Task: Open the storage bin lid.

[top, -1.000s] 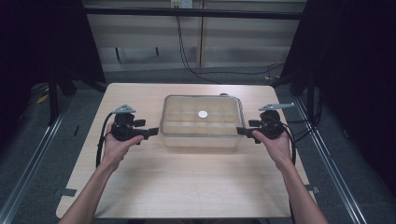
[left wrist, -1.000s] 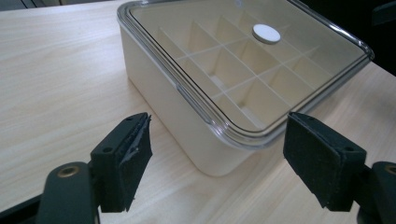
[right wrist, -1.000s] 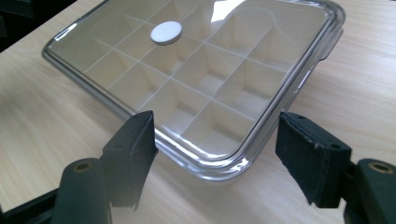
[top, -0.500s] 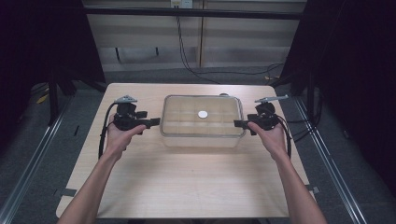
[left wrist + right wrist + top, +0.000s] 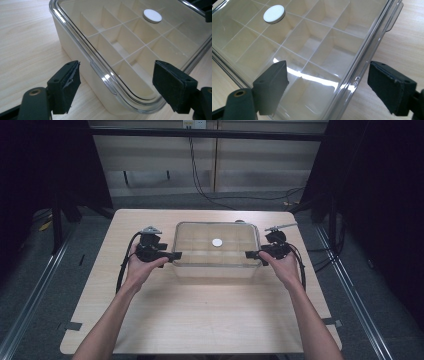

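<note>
Two grippers sit at opposite short ends of a clear-lidded divided box (image 5: 214,251) in the middle of the frame on the wooden table (image 5: 200,315). Left gripper (image 5: 172,256) is at the box's left end, jaws spread wide around the lid's rim corner (image 5: 110,82). Right gripper (image 5: 251,254) is the same deal at the right end, wide apart, gripping nothing. A white round disc (image 5: 217,242) sits at the lid's center
</note>
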Motion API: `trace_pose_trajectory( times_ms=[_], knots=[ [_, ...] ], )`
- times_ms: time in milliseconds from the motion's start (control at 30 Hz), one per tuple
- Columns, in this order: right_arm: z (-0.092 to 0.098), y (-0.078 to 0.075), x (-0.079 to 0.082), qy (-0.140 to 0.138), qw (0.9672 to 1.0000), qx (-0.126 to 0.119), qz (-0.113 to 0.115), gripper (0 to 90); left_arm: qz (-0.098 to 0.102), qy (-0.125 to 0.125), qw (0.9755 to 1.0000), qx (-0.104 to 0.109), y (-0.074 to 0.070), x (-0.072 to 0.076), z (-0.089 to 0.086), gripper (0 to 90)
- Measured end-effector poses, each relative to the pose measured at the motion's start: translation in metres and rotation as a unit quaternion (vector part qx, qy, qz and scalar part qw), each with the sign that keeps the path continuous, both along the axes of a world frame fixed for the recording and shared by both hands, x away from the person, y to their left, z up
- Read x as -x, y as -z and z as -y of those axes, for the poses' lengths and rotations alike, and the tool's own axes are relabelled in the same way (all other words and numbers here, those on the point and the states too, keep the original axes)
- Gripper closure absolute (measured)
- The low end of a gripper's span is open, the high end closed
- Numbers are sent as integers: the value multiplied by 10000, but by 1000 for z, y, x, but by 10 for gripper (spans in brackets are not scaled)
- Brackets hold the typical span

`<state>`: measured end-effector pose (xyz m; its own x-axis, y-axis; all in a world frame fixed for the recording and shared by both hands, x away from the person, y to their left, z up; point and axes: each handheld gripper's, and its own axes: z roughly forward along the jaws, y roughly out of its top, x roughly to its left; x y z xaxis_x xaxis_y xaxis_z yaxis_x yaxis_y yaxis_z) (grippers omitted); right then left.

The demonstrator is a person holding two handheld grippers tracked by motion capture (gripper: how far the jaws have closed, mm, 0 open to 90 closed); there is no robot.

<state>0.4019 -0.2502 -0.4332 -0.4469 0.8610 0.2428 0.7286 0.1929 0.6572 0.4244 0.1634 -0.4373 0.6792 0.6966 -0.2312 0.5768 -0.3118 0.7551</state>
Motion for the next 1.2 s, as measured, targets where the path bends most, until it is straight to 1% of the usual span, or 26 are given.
trace_pose_trajectory(
  times_ms=[33,67,100,167,200,267,333,400,467,500,567,633,767,833,900,933,1000,1033,1100,1133,1167,1200],
  knots=[
    [0,0,0,7,10000,-10,-4,161,-50,-14,10000,49,2,-2,0,220],
    [0,0,1,-7,10000,0,-10,161,-142,25,9999,85,4,-4,0,215],
    [-1,1,1,-16,10000,-1,-32,162,-166,2,9998,96,6,-5,1,218],
    [-1,2,1,-49,10000,17,-65,171,-172,44,9998,103,7,-6,1,217],
    [-1,5,0,-94,9999,-76,-107,170,-205,54,9996,165,10,-8,3,223],
    [0,5,-1,-89,9999,-109,-85,169,-247,80,9995,193,12,-9,5,230],
    [-1,6,-3,-88,9999,-130,-73,162,-237,98,9995,180,12,-10,6,229],
    [0,7,-5,-78,9999,-128,-53,162,-267,136,9993,219,12,-11,9,229],
    [-1,7,-7,-48,9999,-123,-20,159,-248,136,9994,182,13,-13,12,199],
    [-2,7,-8,-21,9999,-118,-24,153,-261,149,9994,152,13,-14,13,184],
    [-3,9,-10,4,9999,-136,-25,137,-327,133,9992,168,14,-16,14,165],
    [-4,10,-11,38,9998,-215,-41,134,-355,145,9991,186,15,-17,15,153],
    [-4,12,-13,55,9995,-299,-43,133,-394,202,9988,216,15,-18,14,155],
    [-7,12,-14,88,9995,-272,-112,128,-362,210,9990,166,15,-18,15,153],
    [-10,11,-16,70,9996,-222,-151,114,-386,173,9989,197,16,-17,16,150],
    [-11,11,-16,69,9997,-192,-164,113,-384,190,9989,164,15,-18,15,152],
    [-11,10,-15,104,9997,-159,-123,122,-384,188,9989,176,15,-17,14,166],
    [-11,10,-15,128,9998,-137,-54,130,-381,171,9988,239,16,-16,12,177],
    [-10,11,-13,165,9996,-207,9,158,-380,217,9987,261,16,-15,10,193],
    [-10,11,-13,165,9996,-207,9,158,-380,217,9987,261,16,-15,10,199],
    [-6,12,-12,229,9992,-317,77,209,-370,204,9987,295,17,-15,9,202],
    [-4,12,-11,260,9990,-352,104,227,-361,196,9987,297,17,-14,9,203]
  ],
)
